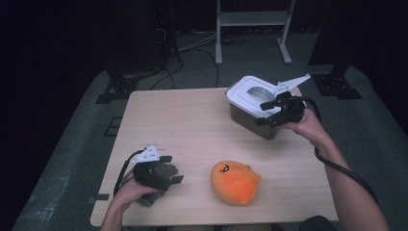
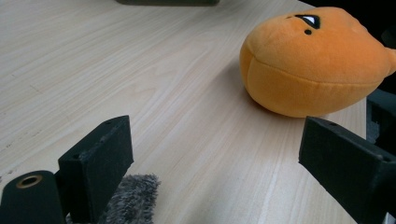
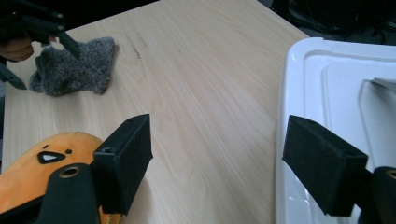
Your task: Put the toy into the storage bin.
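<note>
Nothing has yet been put away: the white-lidded grey plastic box (image 1: 253,107) is seen closed, with the right gripper (image 1: 270,107) spread wide at its lid. The left gripper (image 1: 174,169), released, hovers over the grey fuzzy sock (image 3: 74,68); the orange plush toy (image 1: 235,182) lies untouched nearby

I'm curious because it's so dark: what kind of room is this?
Probably a lab or recording studio, not a home. A bare wooden table stands on grey carpet among black curtains, with loose cables and a metal stand on the floor behind.

Grey cloth (image 1: 156,185) partly under left tool (image 1: 171,168).
</note>
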`<state>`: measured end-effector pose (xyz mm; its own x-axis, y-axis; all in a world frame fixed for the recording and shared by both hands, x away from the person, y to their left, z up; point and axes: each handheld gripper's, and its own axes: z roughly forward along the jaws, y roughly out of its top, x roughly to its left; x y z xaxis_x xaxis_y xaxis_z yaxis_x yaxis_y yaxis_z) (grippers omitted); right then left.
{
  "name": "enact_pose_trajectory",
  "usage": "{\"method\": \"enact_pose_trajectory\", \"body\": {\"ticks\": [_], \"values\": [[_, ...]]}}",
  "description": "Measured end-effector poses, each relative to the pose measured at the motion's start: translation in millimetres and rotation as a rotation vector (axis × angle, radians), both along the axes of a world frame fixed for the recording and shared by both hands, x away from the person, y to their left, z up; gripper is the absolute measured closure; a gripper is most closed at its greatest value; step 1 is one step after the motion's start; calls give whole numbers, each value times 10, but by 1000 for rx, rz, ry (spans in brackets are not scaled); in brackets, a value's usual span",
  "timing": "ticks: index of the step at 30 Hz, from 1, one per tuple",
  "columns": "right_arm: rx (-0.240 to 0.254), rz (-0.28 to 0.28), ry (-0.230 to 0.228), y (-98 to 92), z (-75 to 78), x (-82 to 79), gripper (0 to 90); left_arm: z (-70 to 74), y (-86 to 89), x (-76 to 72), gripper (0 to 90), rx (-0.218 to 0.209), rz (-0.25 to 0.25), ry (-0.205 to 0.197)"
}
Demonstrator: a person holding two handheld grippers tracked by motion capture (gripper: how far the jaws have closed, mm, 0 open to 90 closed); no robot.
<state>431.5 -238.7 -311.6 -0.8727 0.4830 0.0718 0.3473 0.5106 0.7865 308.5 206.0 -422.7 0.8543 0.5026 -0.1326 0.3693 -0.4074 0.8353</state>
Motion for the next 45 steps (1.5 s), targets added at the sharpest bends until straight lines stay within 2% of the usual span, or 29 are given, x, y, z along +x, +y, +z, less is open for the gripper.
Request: {"method": "enact_pose_trajectory", "body": {"ticks": [7,13,27,45], "values": [[-5,-23,-2,-31,43,100,225,-9,4,11,91,-8,-5,7],[-10,-38,-4,-53,38,164,225,-32,-14,2,91,4,-8,13],[-12,-50,-36,-144,103,326,226,-22,-18,1,91,-8,-13,9],[-3,-91,-37,-244,15,656,226,-39,-4,7,91,3,-5,10]]}}
